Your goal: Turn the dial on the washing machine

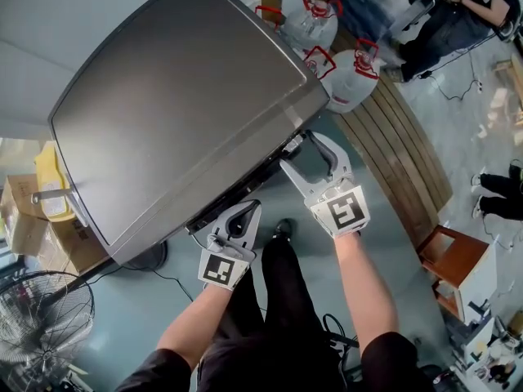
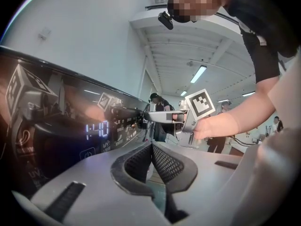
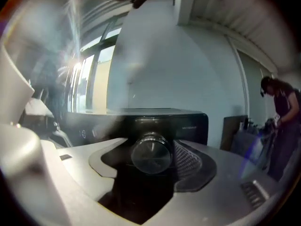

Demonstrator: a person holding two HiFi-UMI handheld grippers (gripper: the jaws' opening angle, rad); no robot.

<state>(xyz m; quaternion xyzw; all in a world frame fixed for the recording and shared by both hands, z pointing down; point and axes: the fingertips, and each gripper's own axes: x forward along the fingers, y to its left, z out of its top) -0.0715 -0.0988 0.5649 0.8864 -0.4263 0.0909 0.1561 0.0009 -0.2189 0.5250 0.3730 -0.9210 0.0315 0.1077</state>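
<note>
The washer [image 1: 180, 113] fills the middle of the head view, its grey lid seen from above and its dark panel [image 2: 56, 126] facing the person. On the panel a lit display [image 2: 97, 130] reads 1:40, so the machine appears to be switched on.

The right gripper [image 1: 301, 147] reaches to the right end of the panel. In the right gripper view, its fingers [image 3: 188, 161] stand one on each side of the dial [image 3: 151, 157], a round metal knob jutting from the panel near its right corner. They look closed on it: the meshed pad meets the knob's right edge and the other finger sits close on its left. The left gripper view shows the same thing from the side, with the right gripper at the knob.

The left gripper [image 1: 239, 217] hangs lower, in front of the panel and well left of the dial. Its fingers [image 2: 164, 164] are pressed together with nothing between them, so it has no part in the job.

As for progress, the reach and the grasp look done. A faint mark on the knob's face points roughly upward, and nothing shows whether it has been turned at all. The twist itself seems to be what is left, then letting go.
</note>
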